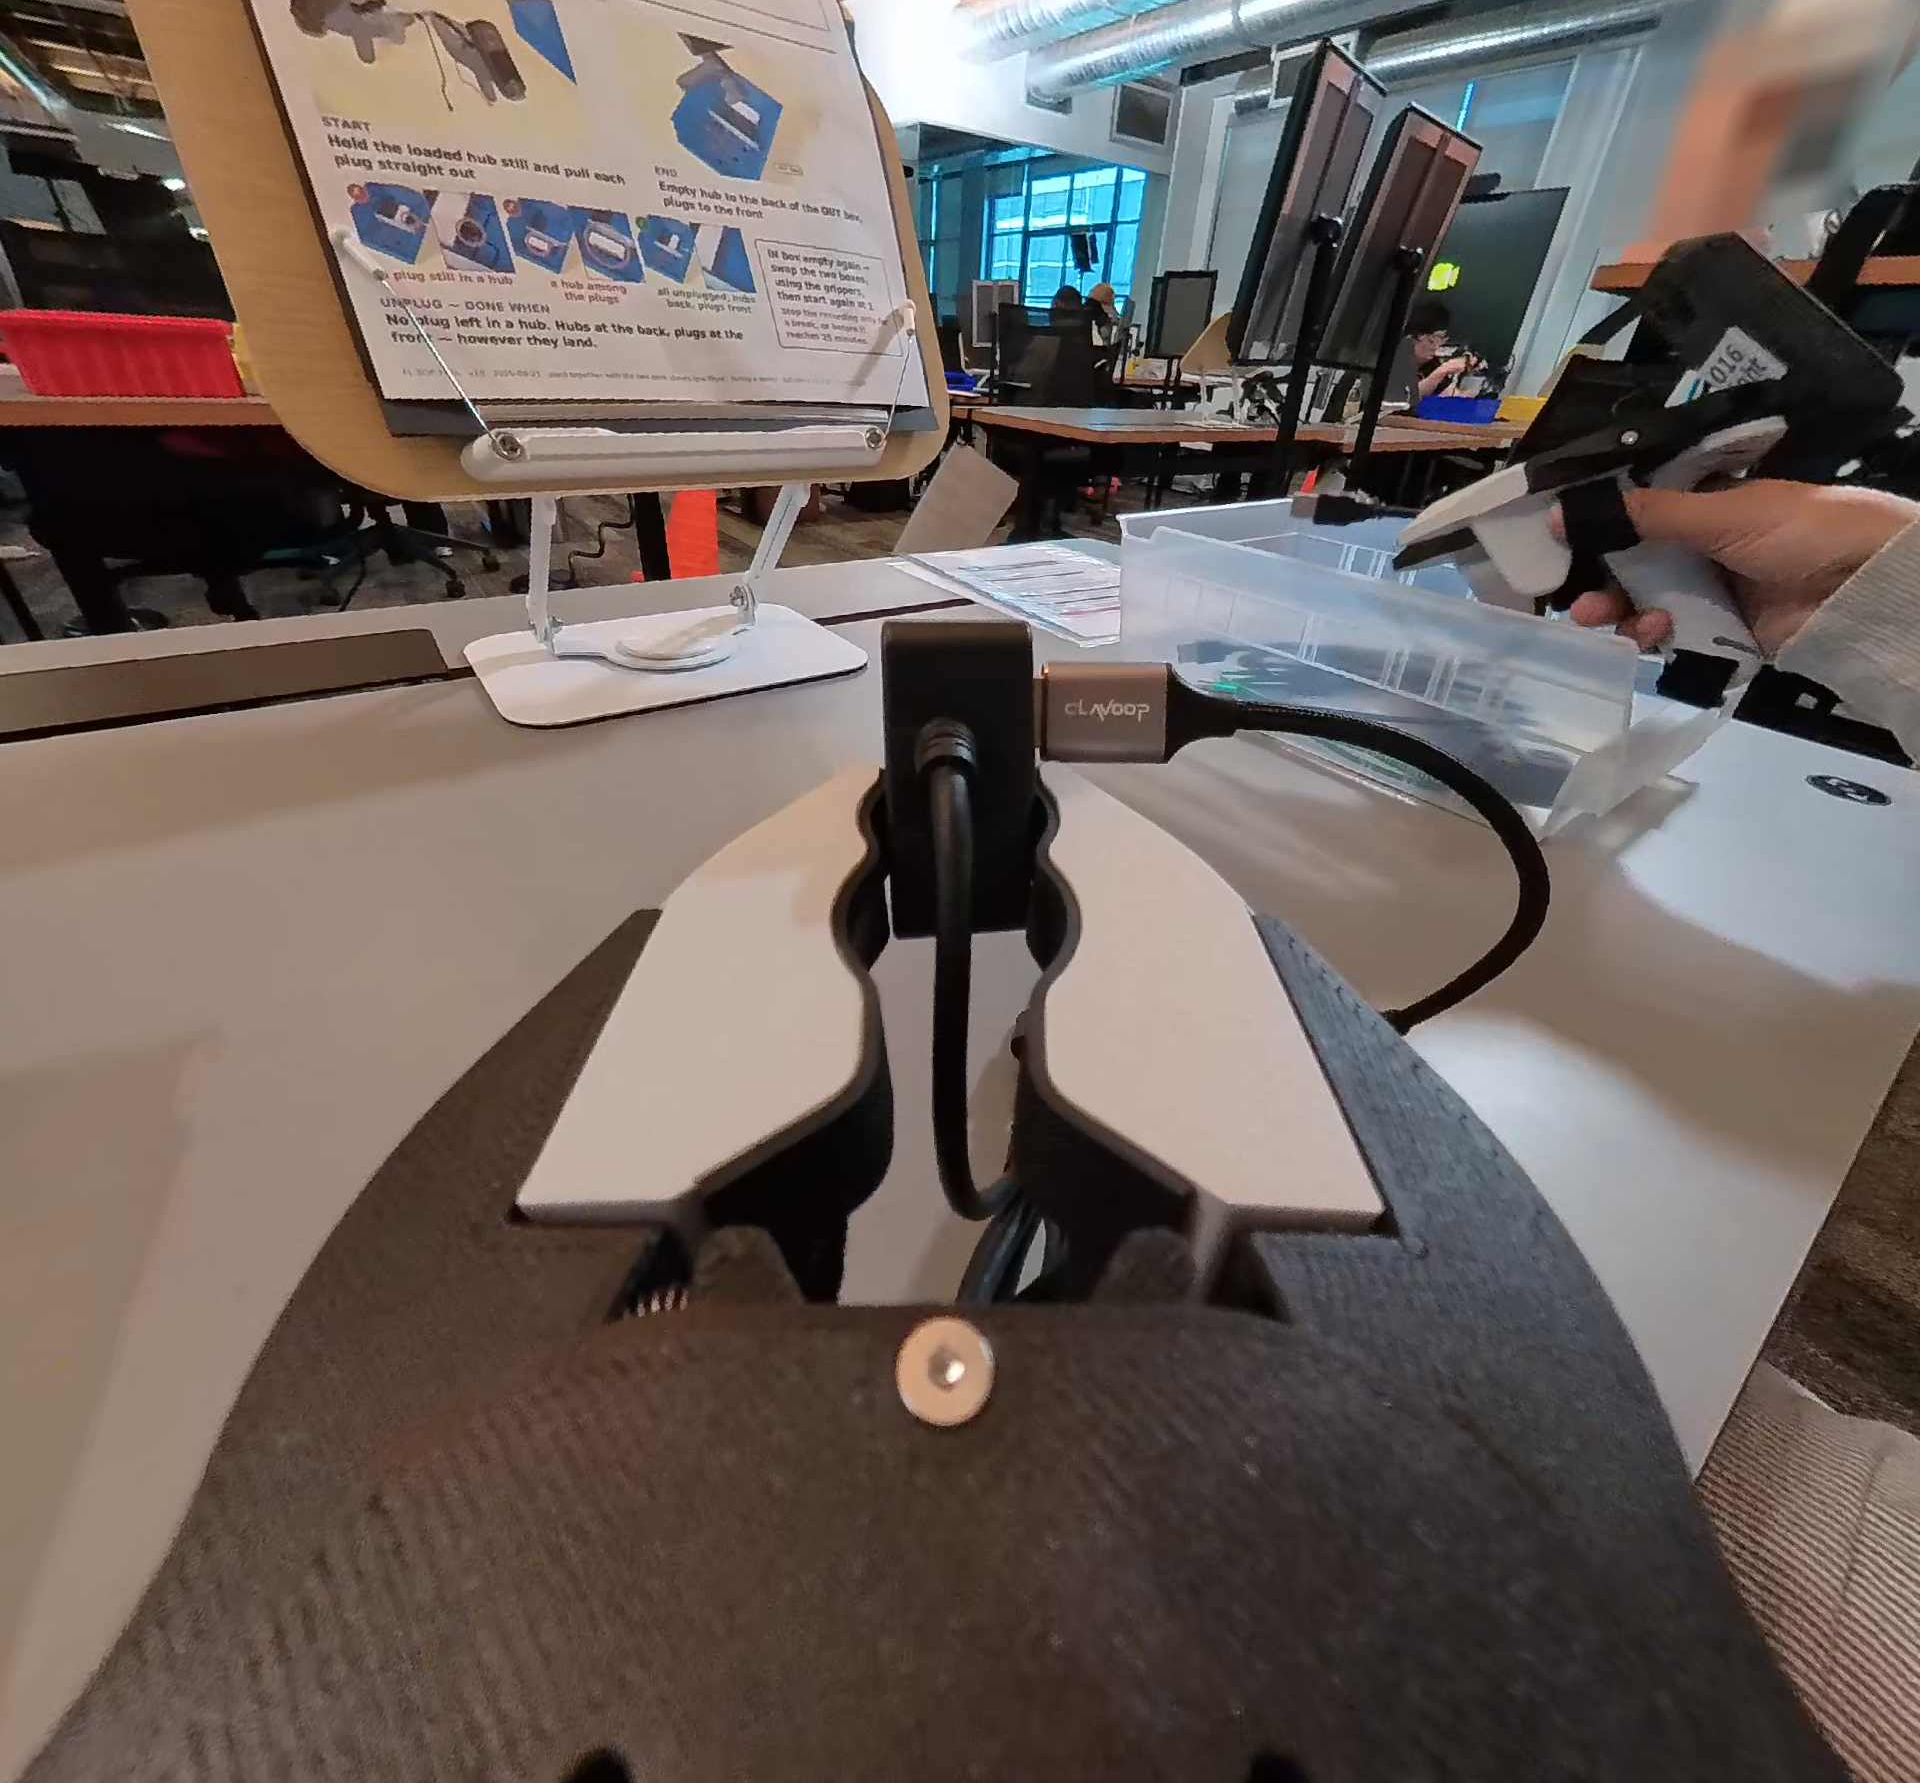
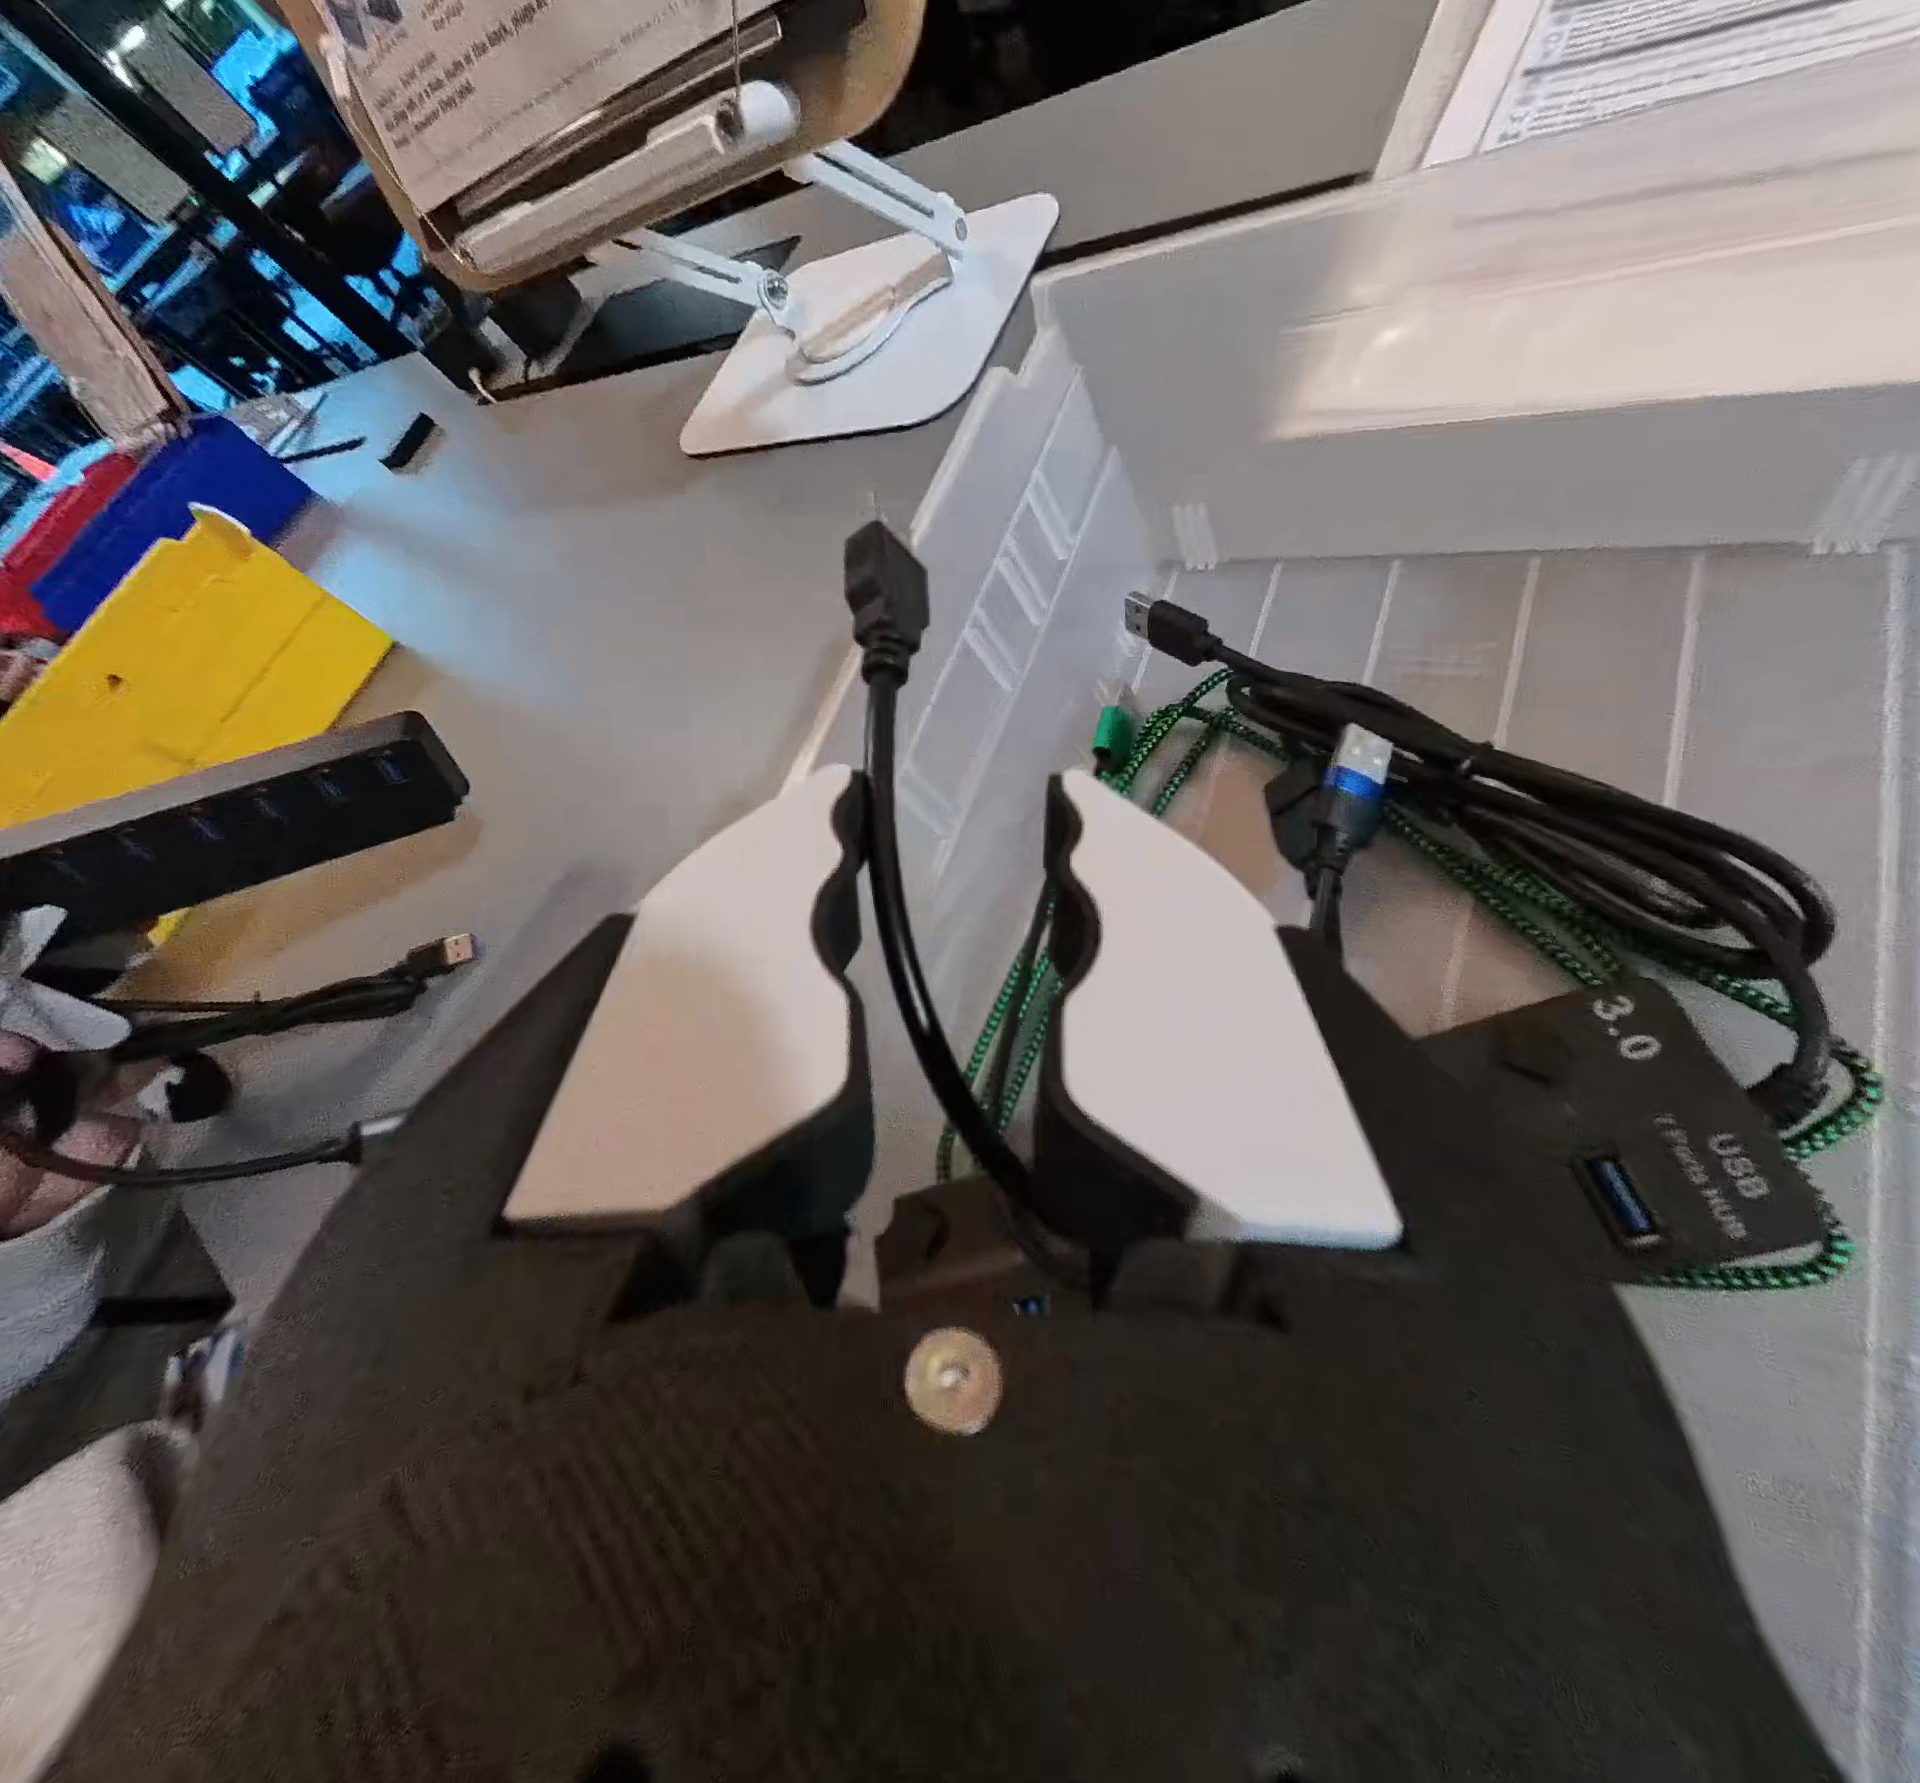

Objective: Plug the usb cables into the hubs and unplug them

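Note:
My left gripper [image 1: 956, 783] is shut on a long black USB hub [image 1: 956, 725], seen end-on above the white table. A grey-plugged braided cable [image 1: 1107, 710] is plugged into the hub's right side. The hub's own black lead hangs back between the fingers. The hub also shows in the right wrist view [image 2: 239, 819] at the left. My right gripper [image 2: 951, 788] is over a clear bin [image 2: 997, 590], its jaws apart. A black USB cable [image 2: 883, 746] runs between its fingers, and its plug [image 2: 885, 580] sticks out past the tips. The right gripper [image 1: 1418, 544] shows at the far right of the left wrist view.
The clear bin holds a black hub [image 2: 1662, 1162], a green braided cable [image 2: 1174, 746], black cables and a blue-ringed plug [image 2: 1356, 767]. A document stand [image 1: 665, 663] is behind, with a laminated sheet [image 1: 1029, 580] beside it. Yellow [image 2: 187, 653] and blue [image 2: 177, 497] bins sit at the left. Across from one pair of fingers to the other is roughly 40 cm.

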The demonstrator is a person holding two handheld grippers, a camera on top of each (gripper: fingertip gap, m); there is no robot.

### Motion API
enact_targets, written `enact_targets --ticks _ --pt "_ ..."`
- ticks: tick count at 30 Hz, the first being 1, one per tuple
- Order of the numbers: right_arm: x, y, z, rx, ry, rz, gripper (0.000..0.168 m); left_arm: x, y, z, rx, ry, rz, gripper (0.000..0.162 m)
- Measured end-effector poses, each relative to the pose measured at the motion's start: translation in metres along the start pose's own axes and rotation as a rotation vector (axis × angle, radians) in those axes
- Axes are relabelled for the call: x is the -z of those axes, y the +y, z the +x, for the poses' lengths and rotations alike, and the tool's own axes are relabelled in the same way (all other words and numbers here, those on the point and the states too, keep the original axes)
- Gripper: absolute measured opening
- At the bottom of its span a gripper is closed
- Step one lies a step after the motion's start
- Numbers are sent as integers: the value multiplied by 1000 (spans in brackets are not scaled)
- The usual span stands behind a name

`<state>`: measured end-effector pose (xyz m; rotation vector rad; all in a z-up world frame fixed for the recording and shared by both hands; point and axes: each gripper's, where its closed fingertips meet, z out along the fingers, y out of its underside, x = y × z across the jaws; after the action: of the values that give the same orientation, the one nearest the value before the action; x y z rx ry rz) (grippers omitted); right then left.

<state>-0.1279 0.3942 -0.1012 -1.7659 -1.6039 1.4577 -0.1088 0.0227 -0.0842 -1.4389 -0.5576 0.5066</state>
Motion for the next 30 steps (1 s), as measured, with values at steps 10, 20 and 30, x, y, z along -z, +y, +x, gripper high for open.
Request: enact_targets --ticks 10,20,30 --pt "14 15 5 -22 42 -140 51 0 1 0 19 6 -7 23" --pt "38 7 34 7 212 -103 27 0 1 1 22 10 -10 22" --pt "43 -2 25 4 165 -43 28 0 1 0 28 10 -12 22"
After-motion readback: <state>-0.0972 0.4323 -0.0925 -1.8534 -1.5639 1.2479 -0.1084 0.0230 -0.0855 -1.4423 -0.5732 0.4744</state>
